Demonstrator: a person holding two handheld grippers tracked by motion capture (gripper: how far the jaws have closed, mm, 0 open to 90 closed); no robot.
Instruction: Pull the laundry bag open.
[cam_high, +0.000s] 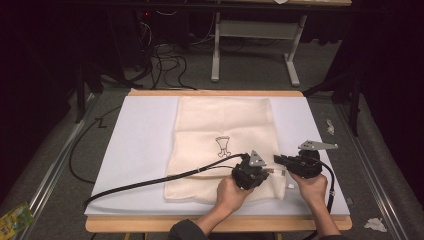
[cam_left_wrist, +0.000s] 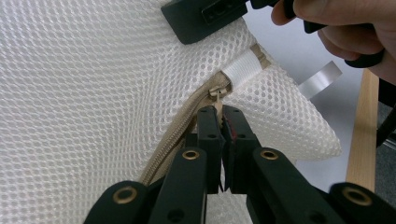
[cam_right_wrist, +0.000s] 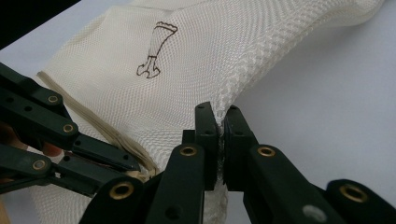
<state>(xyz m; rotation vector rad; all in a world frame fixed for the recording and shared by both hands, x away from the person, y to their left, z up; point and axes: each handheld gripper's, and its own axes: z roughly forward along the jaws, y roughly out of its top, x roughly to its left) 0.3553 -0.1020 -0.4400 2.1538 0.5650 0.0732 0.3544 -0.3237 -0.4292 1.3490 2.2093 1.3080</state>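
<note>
Around the mesh bag (cam_high: 222, 135): white mat (cam_high: 140, 145), wooden table edge (cam_high: 150, 224), cable (cam_high: 150, 181).

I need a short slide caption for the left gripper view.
Left gripper shut on the zipper pull of a white mesh laundry bag.

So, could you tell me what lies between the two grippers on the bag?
Just a short stretch of mesh bag with the zipper's end, seen in the left gripper view.

White table pad (cam_high: 145, 145), wooden board edge (cam_high: 150, 225), floor cables (cam_high: 167, 62), crumpled paper (cam_high: 375, 224).
</note>
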